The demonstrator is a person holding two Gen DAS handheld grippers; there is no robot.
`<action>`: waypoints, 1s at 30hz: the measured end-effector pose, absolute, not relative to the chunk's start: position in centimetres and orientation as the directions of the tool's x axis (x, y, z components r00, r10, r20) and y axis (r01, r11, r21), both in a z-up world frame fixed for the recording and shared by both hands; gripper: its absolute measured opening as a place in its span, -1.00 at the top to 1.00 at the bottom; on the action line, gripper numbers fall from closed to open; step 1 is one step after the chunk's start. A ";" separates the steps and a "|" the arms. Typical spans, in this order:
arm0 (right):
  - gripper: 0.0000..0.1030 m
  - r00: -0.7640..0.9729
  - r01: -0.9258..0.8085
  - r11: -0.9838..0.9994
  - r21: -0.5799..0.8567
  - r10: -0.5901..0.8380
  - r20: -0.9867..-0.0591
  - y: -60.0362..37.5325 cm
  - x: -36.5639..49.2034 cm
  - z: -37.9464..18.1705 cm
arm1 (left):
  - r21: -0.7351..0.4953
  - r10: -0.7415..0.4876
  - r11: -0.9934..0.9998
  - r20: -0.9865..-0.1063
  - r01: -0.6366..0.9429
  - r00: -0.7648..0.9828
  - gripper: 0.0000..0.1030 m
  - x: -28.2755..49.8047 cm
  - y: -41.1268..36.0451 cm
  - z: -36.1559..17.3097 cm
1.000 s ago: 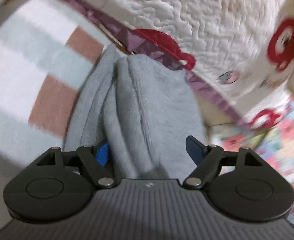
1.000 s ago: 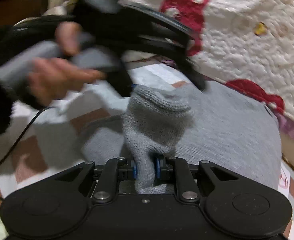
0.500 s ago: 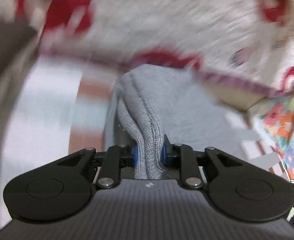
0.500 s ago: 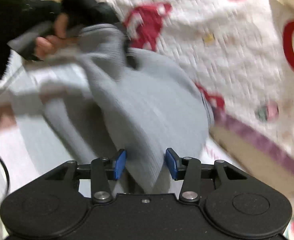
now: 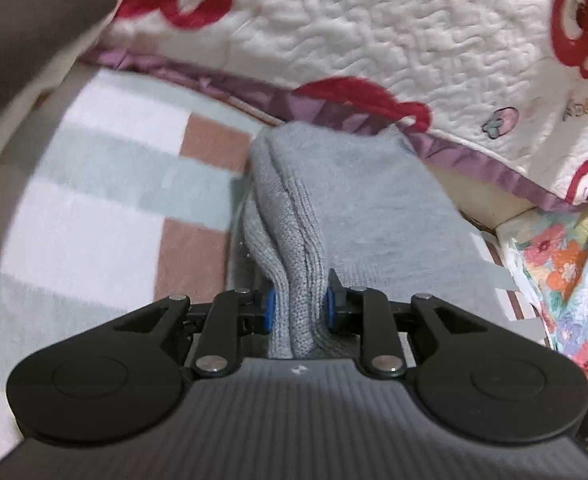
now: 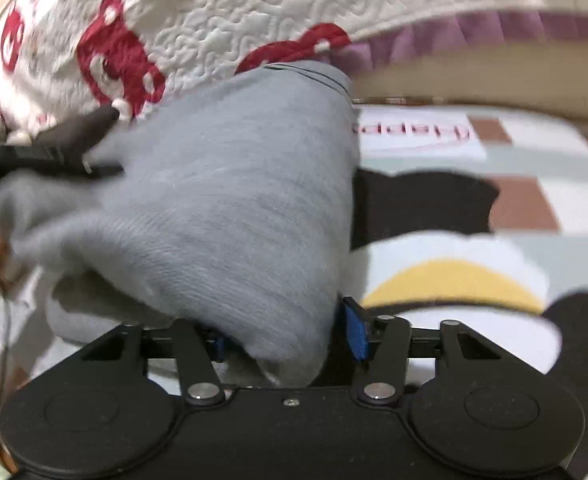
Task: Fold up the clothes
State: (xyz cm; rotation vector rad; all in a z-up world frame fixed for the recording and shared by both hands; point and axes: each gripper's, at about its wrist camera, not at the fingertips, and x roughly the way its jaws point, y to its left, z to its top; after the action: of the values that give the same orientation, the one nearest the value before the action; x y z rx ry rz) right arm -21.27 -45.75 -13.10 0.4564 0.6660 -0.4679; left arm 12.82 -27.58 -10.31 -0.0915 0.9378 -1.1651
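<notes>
- Left gripper [image 5: 299, 307]: jaws pinched tight on a ribbed fold of the grey sweater [image 5: 346, 208].
- Right gripper [image 6: 290, 338]: jaws apart, sweater bulk between them; grip on it unclear, view blurred.
- Sweater lies on the checked blanket [image 5: 94, 208], far edge against the white quilt [image 5: 354, 28].

A home bedroom (quilted bedspread [image 5: 334, 32], checked blanket [image 5: 106, 184]).

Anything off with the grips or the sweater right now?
The grips are uneven: the left tool pinches a bunched ribbed edge of the grey sweater, while the right tool stands open around it. Nothing looks torn.
</notes>
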 end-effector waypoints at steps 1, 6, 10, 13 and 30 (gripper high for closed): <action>0.34 0.701 0.540 0.802 0.255 -0.261 -0.664 -45.5 -21.5 -13.2 | -0.510 -0.805 0.444 -0.588 0.737 0.078 0.55 13.0 -27.5 -10.5; 0.40 0.705 0.525 0.820 0.230 -0.266 -0.658 -45.3 -21.7 -12.4 | -0.457 -0.807 0.468 -0.569 0.757 0.156 0.43 12.7 -25.6 -8.2; 0.40 0.701 0.530 0.817 0.227 -0.271 -0.660 -45.9 -21.3 -12.4 | -0.514 -0.889 0.318 -0.455 0.797 0.061 0.17 10.7 -23.5 -5.0; 0.40 0.699 0.536 0.811 0.236 -0.270 -0.662 -45.9 -21.4 -12.6 | -0.635 -0.861 0.226 -0.484 0.739 -0.153 0.00 9.4 -24.8 -5.7; 0.38 0.661 0.536 0.824 0.183 -0.275 -0.699 -45.4 -23.2 -13.0 | -0.318 -0.596 0.403 -0.803 0.858 -0.018 0.26 5.3 -26.9 -10.3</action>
State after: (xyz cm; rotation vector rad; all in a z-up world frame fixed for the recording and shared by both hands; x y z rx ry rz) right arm -23.22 -45.44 -12.97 0.3952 0.7127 -0.4722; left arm 5.29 -26.90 -10.28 0.3067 1.0718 -1.1844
